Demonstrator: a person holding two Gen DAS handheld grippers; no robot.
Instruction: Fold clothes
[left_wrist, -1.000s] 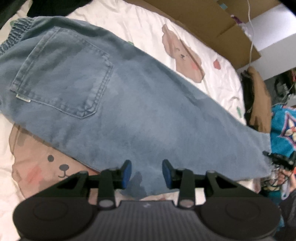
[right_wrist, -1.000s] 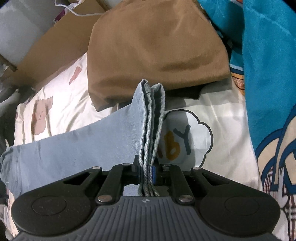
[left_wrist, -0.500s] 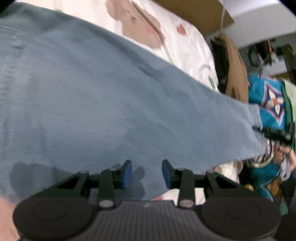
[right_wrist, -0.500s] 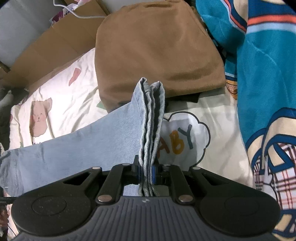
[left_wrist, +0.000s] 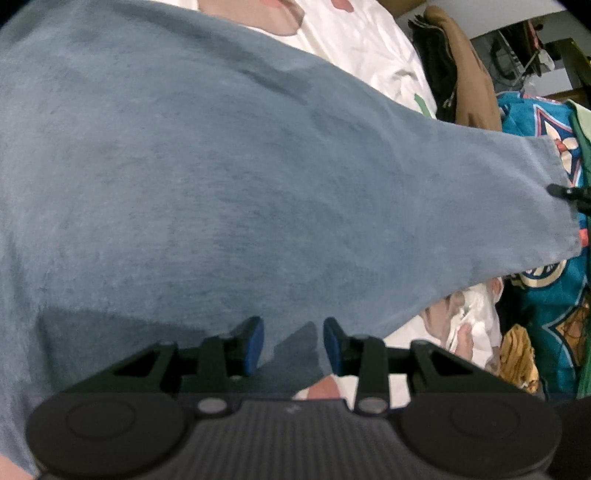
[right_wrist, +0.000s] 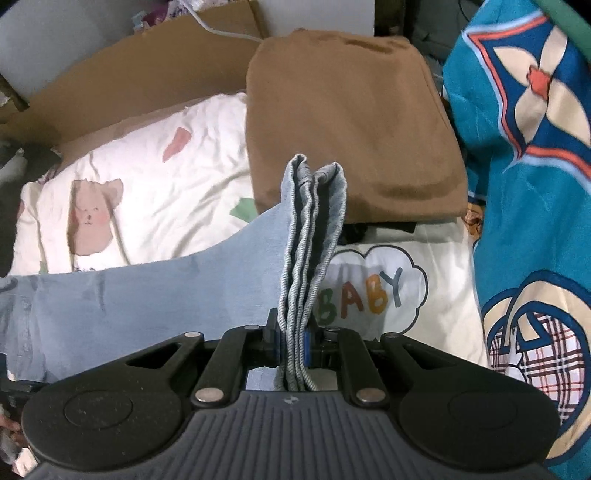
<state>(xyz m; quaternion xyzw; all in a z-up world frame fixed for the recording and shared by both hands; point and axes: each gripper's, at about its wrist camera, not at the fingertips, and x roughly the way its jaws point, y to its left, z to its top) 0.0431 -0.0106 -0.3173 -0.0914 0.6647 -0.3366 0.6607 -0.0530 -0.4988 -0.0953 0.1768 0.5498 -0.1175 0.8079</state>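
Observation:
Blue jeans lie spread on the bed and fill most of the left wrist view, the leg running right to its hem. My left gripper hovers low over the jeans' near edge, its blue pads apart with nothing pinched between them. My right gripper is shut on the stacked leg hems, which stand up out of its jaws; the rest of the leg trails away to the left. Its black tips show at the hem in the left wrist view.
A folded brown garment lies just beyond the held hem. A teal patterned blanket covers the right side. The white bedsheet carries bear prints and a "BABY" cloud. Cardboard lines the bed's far edge.
My left gripper has dropped closer to the jeans and slid along the leg; the back pocket has left its view. My right gripper has lifted the hem higher above the sheet.

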